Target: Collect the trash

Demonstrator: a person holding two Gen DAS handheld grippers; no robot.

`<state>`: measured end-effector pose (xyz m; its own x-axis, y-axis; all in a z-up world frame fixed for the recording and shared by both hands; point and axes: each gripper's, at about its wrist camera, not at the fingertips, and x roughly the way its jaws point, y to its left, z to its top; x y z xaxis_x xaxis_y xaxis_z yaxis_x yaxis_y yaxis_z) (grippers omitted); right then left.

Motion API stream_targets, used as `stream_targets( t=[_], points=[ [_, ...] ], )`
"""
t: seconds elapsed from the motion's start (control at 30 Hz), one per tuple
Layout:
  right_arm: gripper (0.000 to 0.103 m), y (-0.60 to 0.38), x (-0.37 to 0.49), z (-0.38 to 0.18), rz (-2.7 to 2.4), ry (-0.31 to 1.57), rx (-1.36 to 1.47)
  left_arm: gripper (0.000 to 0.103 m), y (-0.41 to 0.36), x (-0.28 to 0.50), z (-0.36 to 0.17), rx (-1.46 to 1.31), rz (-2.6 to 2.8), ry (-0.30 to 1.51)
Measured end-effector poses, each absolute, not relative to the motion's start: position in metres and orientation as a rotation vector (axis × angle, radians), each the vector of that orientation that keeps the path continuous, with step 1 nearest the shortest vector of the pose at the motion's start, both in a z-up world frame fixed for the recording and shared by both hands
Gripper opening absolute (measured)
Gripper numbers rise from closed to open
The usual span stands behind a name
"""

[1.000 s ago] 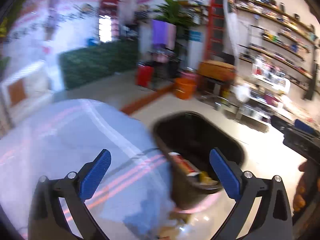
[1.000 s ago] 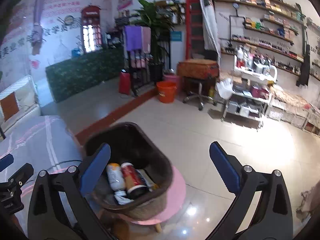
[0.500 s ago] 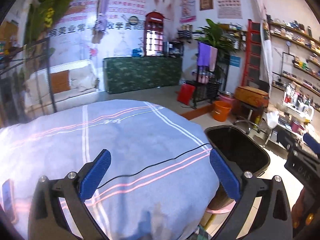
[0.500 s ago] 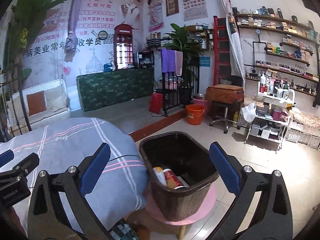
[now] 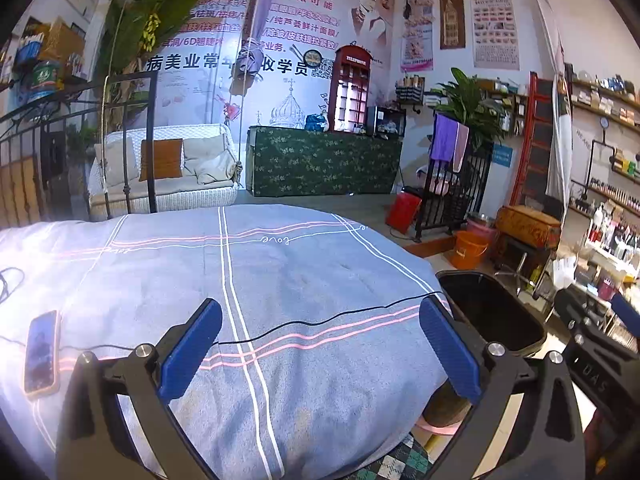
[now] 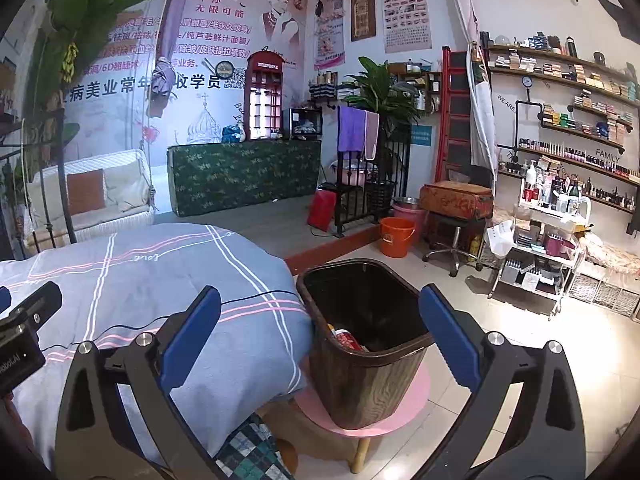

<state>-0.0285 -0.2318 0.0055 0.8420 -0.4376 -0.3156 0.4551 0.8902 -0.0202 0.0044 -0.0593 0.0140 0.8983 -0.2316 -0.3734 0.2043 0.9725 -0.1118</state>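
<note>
A: Start close. What are the jaws doing?

B: Both spread wide, nothing between the pads. The left gripper (image 5: pixel 320 354) hangs over the blue quilt (image 5: pixel 304 280); the right gripper (image 6: pixel 320 338) sits beside the bed's edge.

A: And the bin?

B: The trash bin (image 6: pixel 372 384) stands on a pink stool (image 6: pixel 404 408), just beside the quilt's edge. From the right jaws it lies at about one o'clock, near, its long axis running away toward one o'clock. From the left it's at three o'clock, half hidden behind the finger. So the right hand is nearer.

A: Anything in it?

B: A red can (image 6: pixel 347 338) and some scraps low against the near wall.

A: Loose trash on the bed?

B: None I can see. Only a phone (image 5: pixel 40 354) at nine o'clock and a black cable (image 5: pixel 340 316) crossing the quilt, neither of them rubbish, I'd judge.

A: Farther out?

B: Pale tiled floor, an orange bucket (image 6: pixel 396 237) at twelve, a green counter (image 6: pixel 244 176), stocked wall shelves (image 6: pixel 568 120) at two.
</note>
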Motion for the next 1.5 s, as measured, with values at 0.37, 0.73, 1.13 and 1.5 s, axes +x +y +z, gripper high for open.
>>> stream_targets(
  t=[0.37, 0.73, 1.13, 1.5],
  points=[
    [0.098, -0.228, -0.03, 0.003, -0.436, 0.337, 0.053, 0.098, -0.054, 0.0, 0.016, -0.088, -0.224, 0.379],
    [0.098, -0.23, -0.028, 0.0, -0.435, 0.345, 0.058, 0.098, -0.051, -0.003, 0.016, -0.089, -0.217, 0.378],
    [0.098, -0.23, -0.027, -0.006, -0.436, 0.35, 0.061, 0.098, -0.051, -0.003, 0.016, -0.09, -0.218, 0.377],
    [0.098, -0.225, -0.025, -0.008, -0.437, 0.357, 0.064, 0.098, -0.051, -0.003, 0.018, -0.09, -0.216, 0.379]
  ],
)
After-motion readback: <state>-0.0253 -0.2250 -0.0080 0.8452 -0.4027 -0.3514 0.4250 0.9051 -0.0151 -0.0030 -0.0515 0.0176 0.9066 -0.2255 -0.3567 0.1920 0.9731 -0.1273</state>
